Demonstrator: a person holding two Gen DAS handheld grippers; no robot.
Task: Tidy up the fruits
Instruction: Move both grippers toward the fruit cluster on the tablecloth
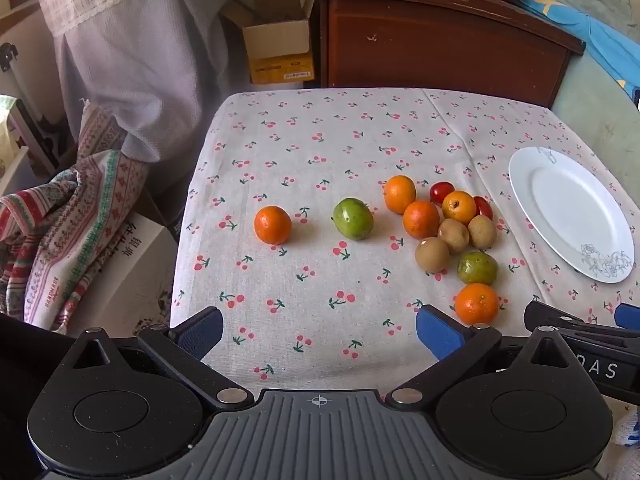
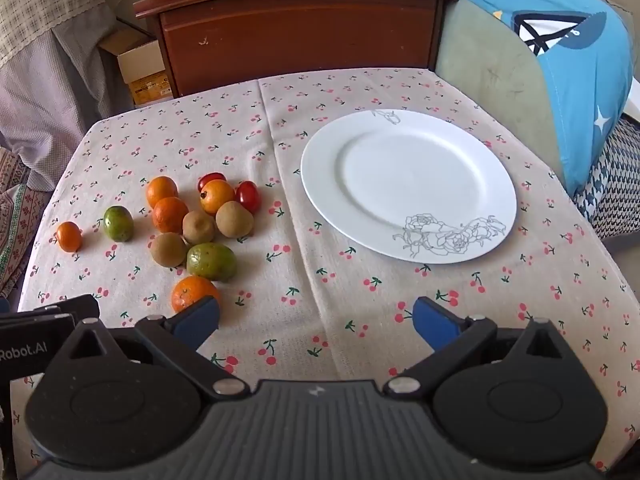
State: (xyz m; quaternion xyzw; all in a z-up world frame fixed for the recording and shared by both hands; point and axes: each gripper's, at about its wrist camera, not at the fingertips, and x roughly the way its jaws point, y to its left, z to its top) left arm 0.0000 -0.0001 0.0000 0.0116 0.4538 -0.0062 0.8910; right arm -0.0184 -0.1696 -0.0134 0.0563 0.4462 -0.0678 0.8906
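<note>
Taking stock of the table, you have everything still to do: the white plate (image 2: 408, 184) carries no fruit at all, and every piece lies on the cherry-print cloth (image 2: 320, 304).

Items, as they lie:
- One orange (image 1: 273, 225) alone at the far left, well apart from the rest.
- One green fruit (image 1: 353, 218) just to its right, also standing alone.
- A cluster between that green fruit and the plate: two oranges (image 1: 400, 194) touching each other at the back, a yellow-orange fruit (image 1: 459, 207) beside them, and two small red tomatoes (image 1: 441, 192) tucked behind it.
- Three brown kiwis (image 1: 453, 235) packed together in the middle of the cluster.
- A second green fruit (image 1: 477, 267) in front of the kiwis.
- A last orange (image 1: 477, 304) nearest to you, at the front of the cluster.

The plate sits to the right of the cluster, apart from it, with bare cloth between.

Claws:
- Left claw (image 1: 320, 334): spread wide, holding nothing, touching nothing; it hangs over bare cloth at the near edge. Its right blue pad sits just beside the nearest orange, seemingly without contact.
- Right claw (image 2: 316, 322): spread wide, likewise holding nothing, over bare cloth between cluster and plate. Its left pad overlaps the nearest orange in the right view; whether it touches, you cannot tell.

Judgement: the task is at its very start. The nearest orange looks the readiest first pick for either claw.
</note>
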